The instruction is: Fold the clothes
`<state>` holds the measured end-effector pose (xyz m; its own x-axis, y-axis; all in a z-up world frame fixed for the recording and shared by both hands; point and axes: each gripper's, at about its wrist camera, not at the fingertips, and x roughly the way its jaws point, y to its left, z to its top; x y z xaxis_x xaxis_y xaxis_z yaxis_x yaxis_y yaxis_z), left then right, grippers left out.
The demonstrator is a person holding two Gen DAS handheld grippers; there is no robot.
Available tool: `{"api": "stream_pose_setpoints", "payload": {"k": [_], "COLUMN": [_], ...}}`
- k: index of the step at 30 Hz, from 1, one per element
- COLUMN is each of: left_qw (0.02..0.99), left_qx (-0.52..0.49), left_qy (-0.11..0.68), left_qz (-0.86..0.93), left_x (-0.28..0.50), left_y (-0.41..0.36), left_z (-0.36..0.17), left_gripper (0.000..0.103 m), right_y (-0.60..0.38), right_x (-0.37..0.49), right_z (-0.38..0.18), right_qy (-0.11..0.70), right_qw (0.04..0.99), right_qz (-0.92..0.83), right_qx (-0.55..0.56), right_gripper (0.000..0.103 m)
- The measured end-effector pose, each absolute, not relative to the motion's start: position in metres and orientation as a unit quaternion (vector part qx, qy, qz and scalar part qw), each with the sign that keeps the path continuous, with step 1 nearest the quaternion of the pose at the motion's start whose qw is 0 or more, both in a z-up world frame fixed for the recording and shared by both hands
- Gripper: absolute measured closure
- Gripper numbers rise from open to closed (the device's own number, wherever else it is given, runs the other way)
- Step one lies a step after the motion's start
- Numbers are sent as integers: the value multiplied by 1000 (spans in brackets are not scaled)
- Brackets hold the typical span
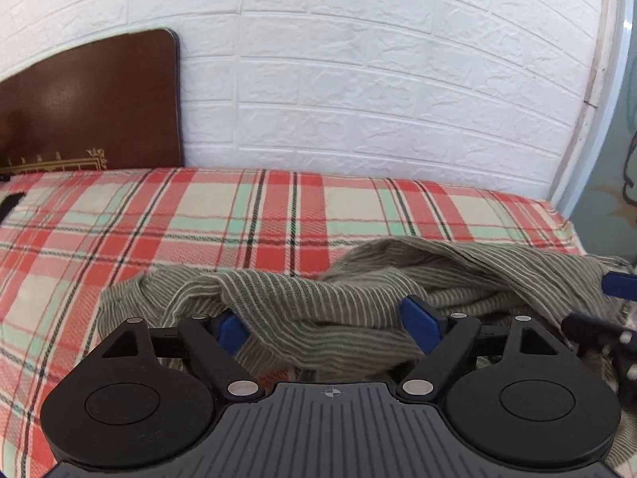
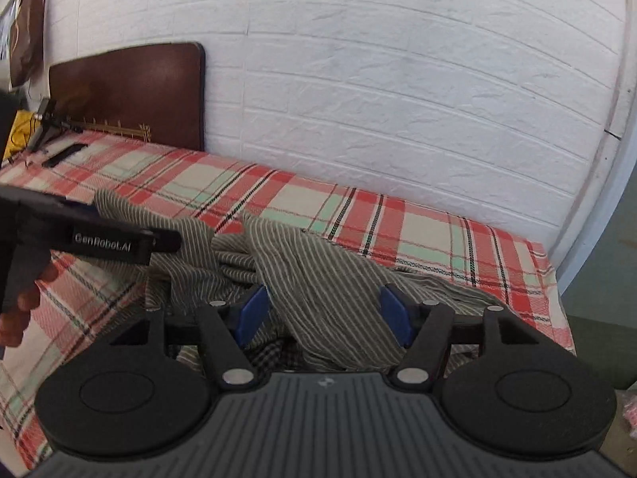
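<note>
A crumpled olive garment with thin white stripes (image 1: pixel 318 302) lies on the plaid bed; it also shows in the right wrist view (image 2: pixel 318 279). My left gripper (image 1: pixel 326 326) is open, its blue pads (image 1: pixel 418 318) wide apart with a fold of the garment bunched between them. My right gripper (image 2: pixel 322 310) is open too, blue pads (image 2: pixel 392 310) either side of a draped ridge of the cloth. The left gripper's body (image 2: pixel 99 239) appears at the left of the right wrist view, over the garment's far end. The right gripper's tip (image 1: pixel 617 285) shows at the right edge of the left wrist view.
The bed has a red, cream and mint plaid sheet (image 1: pixel 239 215) against a white brick-pattern wall (image 1: pixel 398 79). A brown headboard (image 2: pixel 131 91) stands at the left. A dark flat object (image 2: pixel 65 155) lies near the headboard. The bed's edge (image 2: pixel 557 298) drops off at the right.
</note>
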<state>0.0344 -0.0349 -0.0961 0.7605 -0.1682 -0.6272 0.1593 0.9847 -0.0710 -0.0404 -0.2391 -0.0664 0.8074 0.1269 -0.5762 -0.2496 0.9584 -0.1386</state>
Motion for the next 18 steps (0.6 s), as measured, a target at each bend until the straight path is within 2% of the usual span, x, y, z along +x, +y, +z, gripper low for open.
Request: {"api": "stream_pose_setpoints", "payload": {"k": [4, 5, 6, 7, 8, 9, 10, 12, 18], "left_qw": [933, 931, 930, 929, 928, 926, 926, 926, 933], "left_qx": [0, 4, 13, 22, 30, 29, 22, 9, -65], "left_qy": [349, 352, 353, 354, 356, 360, 360, 360, 337], "left_qz": [-86, -92, -98, -104, -109, -113, -114, -115, -109], "left_x": [50, 52, 53, 55, 57, 57, 57, 55, 38], "left_y": [-44, -47, -50, -54, -56, -56, -53, -47, -1], "left_z": [-104, -105, -106, -108, -109, -109, -108, -105, -74], "left_gripper": [15, 22, 32, 61, 92, 97, 97, 99, 99], "right_y": [-232, -232, -234, -236, -241, -246, -252, -265, -317], "right_x": [-29, -25, -22, -18, -16, -15, -14, -16, -31], "right_z": [-79, -82, -84, -86, -86, -85, -84, -77, -40], "right_qy": [305, 308, 313, 319, 325, 331, 336, 336, 298], "right_qw": [940, 939, 938, 937, 936, 936, 935, 937, 947], "right_qz": [91, 90, 87, 84, 84, 86, 88, 91, 90], "right_qx": [-122, -122, -120, -116, -105, -88, -71, -36, 86], "right_gripper": [31, 33, 44, 51, 69, 88, 93, 95, 95]}}
